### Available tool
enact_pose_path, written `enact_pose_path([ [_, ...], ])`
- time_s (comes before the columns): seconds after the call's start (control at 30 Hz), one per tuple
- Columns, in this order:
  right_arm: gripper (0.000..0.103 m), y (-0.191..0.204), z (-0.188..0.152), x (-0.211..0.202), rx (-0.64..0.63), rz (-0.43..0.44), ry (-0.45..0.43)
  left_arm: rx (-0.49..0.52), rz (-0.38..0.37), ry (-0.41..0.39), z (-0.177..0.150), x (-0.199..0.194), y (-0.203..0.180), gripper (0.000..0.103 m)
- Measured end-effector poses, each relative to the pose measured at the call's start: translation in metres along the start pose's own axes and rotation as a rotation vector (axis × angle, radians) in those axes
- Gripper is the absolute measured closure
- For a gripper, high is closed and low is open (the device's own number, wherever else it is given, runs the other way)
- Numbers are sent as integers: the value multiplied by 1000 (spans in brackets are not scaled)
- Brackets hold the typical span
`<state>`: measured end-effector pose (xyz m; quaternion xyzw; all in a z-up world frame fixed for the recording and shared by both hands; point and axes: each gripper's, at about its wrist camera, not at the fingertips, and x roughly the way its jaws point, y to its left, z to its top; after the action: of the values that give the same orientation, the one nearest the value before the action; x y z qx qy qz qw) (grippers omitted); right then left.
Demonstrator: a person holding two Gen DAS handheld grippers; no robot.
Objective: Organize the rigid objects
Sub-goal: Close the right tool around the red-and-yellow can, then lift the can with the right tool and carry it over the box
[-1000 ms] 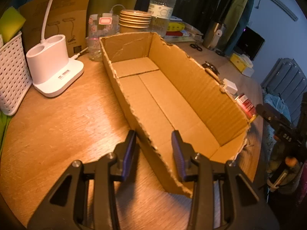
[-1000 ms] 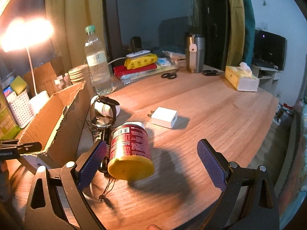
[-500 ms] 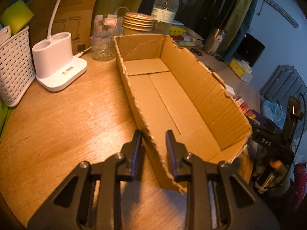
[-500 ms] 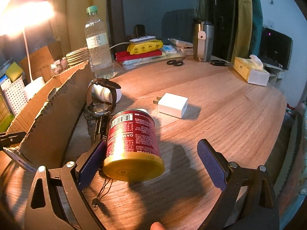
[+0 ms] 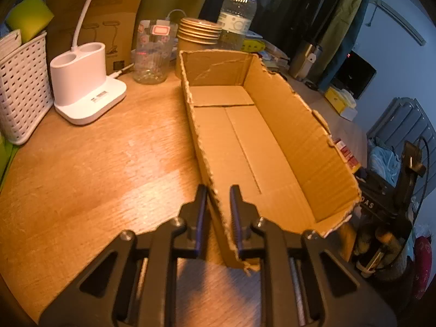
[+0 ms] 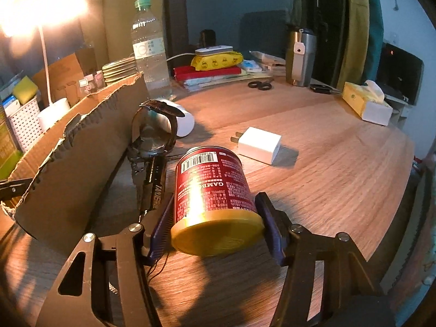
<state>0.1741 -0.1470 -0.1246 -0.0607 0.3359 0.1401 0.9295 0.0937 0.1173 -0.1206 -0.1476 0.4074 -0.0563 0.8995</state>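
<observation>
The left gripper (image 5: 218,212) has its jaws closing, nearly together, astride the torn near wall of the corrugated cardboard box (image 5: 305,141). The right gripper (image 6: 216,222) has its jaws closing, half-wide, pads flanking the red tin can (image 6: 212,190) with a yellow lid, lying sideways on the grained wooden surface (image 6: 327,179) beside the box.

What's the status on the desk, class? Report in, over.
Left gripper closing on box wall. Right gripper closing around red can. Box empty. Watch, charger lie nearby.
</observation>
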Motion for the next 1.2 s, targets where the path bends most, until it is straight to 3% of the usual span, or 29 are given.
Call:
enact_pose_path([
  [0.3,41,-1,6,-16,7,14,-42,7,69,-53,0,-14,1,91],
  [0.67,41,14,21,-43,-4,62,-116,-10,87,-56,-5,-8,3,92],
  [1.0,41,64,46,-73,-58,241,-185,-15,112,-82,-10,-14,-2,92],
  [1.2,41,112,45,-64,-125,340,-150,-18,118,-90,-11,-14,-2,92],
])
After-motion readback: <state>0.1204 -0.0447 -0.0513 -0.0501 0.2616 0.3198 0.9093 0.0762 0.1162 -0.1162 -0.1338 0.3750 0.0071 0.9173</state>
